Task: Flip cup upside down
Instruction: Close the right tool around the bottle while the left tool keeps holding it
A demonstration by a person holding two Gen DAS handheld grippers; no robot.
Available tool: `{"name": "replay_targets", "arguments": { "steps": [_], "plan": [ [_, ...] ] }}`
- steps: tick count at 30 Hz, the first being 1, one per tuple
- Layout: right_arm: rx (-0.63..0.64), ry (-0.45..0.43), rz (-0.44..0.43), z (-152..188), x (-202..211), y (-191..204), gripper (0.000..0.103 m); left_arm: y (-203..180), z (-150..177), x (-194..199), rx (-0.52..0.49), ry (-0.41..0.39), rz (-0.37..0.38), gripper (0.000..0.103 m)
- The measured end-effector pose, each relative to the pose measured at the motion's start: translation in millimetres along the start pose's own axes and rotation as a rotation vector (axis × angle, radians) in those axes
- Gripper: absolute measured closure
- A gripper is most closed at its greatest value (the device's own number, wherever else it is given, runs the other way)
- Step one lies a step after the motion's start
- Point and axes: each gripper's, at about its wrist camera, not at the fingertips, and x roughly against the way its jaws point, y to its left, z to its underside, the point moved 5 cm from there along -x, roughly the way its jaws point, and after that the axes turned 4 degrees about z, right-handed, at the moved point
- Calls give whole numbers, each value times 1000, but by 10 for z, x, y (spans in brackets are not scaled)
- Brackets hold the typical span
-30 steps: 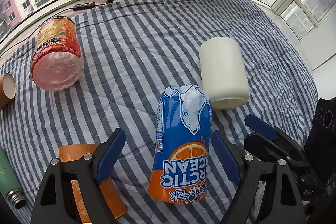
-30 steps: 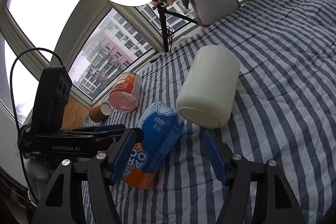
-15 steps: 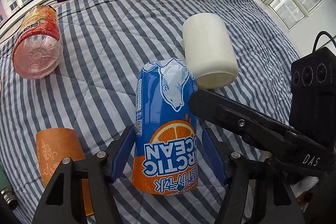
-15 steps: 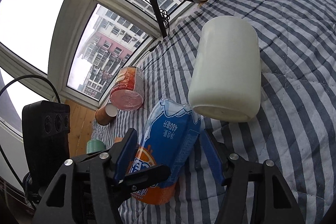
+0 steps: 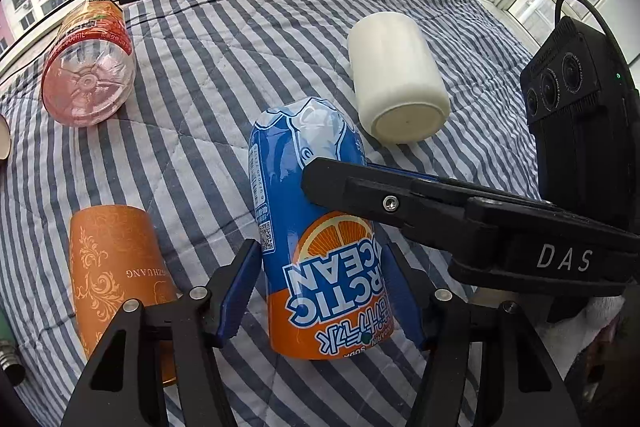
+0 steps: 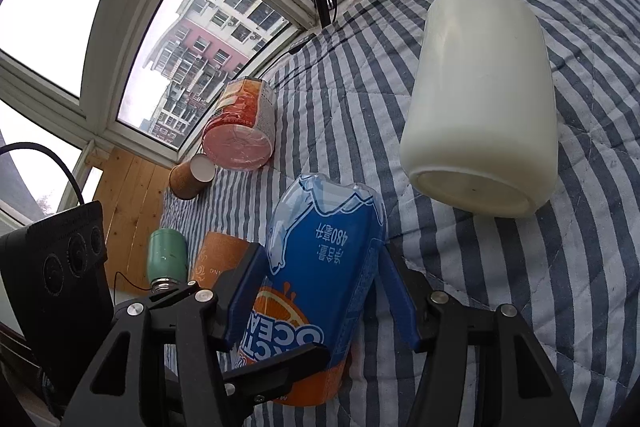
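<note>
A blue and orange Arctic Ocean cup (image 5: 320, 235) stands on the striped quilt with its print upside down. It also shows in the right wrist view (image 6: 320, 279). My left gripper (image 5: 324, 287) straddles its lower part, fingers close to its sides; contact is unclear. My right gripper (image 6: 320, 295) straddles it from the other side, fingers close beside it. The right gripper's arm (image 5: 440, 203) crosses in front of the cup in the left wrist view.
A white cup (image 5: 396, 75) lies on its side behind. An orange paper cup (image 5: 116, 267) lies at left. A pink bottle (image 5: 88, 67) lies at far left. A green flask (image 6: 166, 259) and a small brown cup (image 6: 192, 175) lie near the quilt's edge.
Both grippers have moved in around the Arctic Ocean cup and their fingers have narrowed toward it. The right gripper's arm now crosses the left wrist view.
</note>
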Motion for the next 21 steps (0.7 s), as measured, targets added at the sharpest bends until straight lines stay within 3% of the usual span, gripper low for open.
{"name": "replay_targets", "arguments": {
  "steps": [5, 9, 13, 17, 21],
  "plan": [
    [-13, 5, 2, 31, -40, -19, 39, -36, 51, 11, -7, -18, 5, 38],
    [-7, -16, -21, 63, -47, 13, 41, -66, 108, 79, -20, -52, 8, 38],
    [120, -106, 8, 119, 122, 218, 42, -139, 183, 221, -75, -108, -1, 38],
    [293, -254, 50, 189, 354, 493, 44, -180, 253, 359, -112, -178, -6, 38],
    [439, -328, 99, 398, 410, 711, 44, -199, 404, 379, -138, -191, -31, 37]
  ]
}}
